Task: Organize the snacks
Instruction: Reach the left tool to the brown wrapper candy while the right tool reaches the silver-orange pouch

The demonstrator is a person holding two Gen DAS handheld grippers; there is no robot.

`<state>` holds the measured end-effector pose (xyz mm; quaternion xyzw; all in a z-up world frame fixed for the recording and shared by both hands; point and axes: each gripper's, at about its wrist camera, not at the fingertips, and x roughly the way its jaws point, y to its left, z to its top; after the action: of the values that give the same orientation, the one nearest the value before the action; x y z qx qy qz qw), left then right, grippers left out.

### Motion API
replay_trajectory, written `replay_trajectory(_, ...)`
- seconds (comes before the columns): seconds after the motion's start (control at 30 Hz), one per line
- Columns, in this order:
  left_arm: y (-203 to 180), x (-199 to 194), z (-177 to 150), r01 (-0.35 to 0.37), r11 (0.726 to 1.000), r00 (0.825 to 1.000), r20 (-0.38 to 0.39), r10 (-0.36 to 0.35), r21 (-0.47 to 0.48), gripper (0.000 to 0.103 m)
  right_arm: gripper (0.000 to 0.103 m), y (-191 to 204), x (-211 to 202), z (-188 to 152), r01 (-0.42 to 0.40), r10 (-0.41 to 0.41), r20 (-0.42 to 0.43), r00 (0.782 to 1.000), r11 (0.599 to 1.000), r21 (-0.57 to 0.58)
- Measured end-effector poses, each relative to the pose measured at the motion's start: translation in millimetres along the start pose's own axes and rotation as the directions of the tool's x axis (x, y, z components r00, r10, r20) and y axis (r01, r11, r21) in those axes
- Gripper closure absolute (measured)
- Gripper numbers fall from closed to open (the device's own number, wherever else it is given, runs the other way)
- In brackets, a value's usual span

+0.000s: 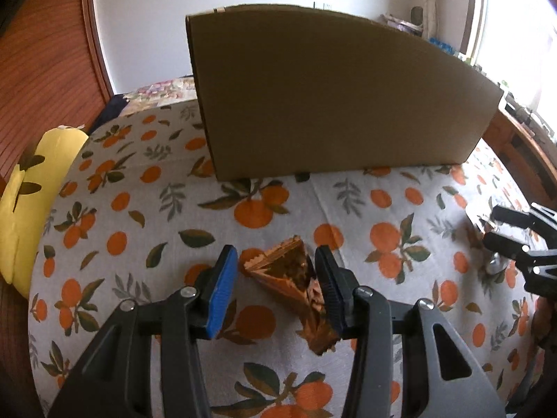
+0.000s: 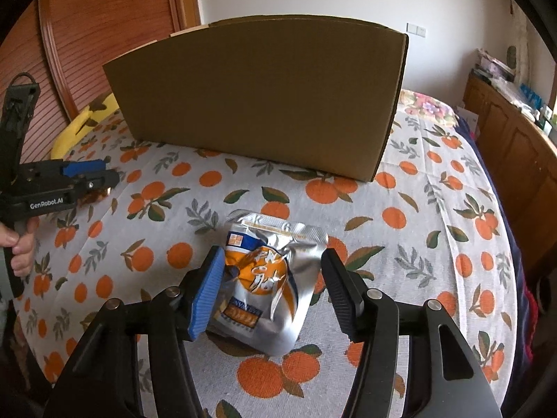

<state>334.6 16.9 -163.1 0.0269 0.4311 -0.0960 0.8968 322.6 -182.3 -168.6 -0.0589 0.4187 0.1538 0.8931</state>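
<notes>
Snacks, two: one silver-and-orange foil pouch (image 2: 268, 278) and one brown wrapper (image 1: 296, 289), both lying on the cloth. Surface: bed under a white spread printed with oranges (image 2: 417, 209); wooden wardrobe and white wall behind. One cardboard box (image 1: 334, 101), upright, beyond both grippers. One yellow cushion (image 1: 21, 209), far left of the left gripper (image 1: 275, 278). Left gripper: jaws partly apart, brown wrapper between them, its right side against the black pad; left pad clear. Right gripper (image 2: 271, 285): jaws opening, pouch between them, right pad clear, contact at the blue pad uncertain. One hand (image 2: 21, 247) grips the left handle.
</notes>
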Motion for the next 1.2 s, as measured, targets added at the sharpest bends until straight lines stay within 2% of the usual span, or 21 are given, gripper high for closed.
replay_trajectory(0.37, -5.9, -13.6, -14.4, -0.055, 0.998, 0.998, -0.019, 0.055, 0.004, 0.056, 0.044, -0.5, 1.1, -0.3, 0.014, -0.014, 0.003, 1.000, 1.000, 0.008)
replay_trajectory(0.9, -5.7, -19.9, -19.5, -0.042, 0.999, 0.999, -0.035, 0.042, -0.011, 0.056, 0.044, -0.7, 1.1, -0.8, 0.002, -0.002, 0.002, 1.000, 1.000, 0.011)
replay_trajectory(1.1, -6.0, -16.6, -18.3, -0.040, 0.999, 0.999, -0.019, 0.040, 0.001, 0.051, 0.044, -0.5, 1.1, -0.7, -0.003, 0.003, 0.003, 1.000, 1.000, 0.013)
replay_trajectory(1.2, -5.4, -17.0, -19.9, -0.051, 0.999, 0.999, -0.005, 0.051, -0.001, 0.043, 0.044, -0.7, 1.2, -0.8, -0.003, 0.003, 0.002, 1.000, 1.000, 0.012)
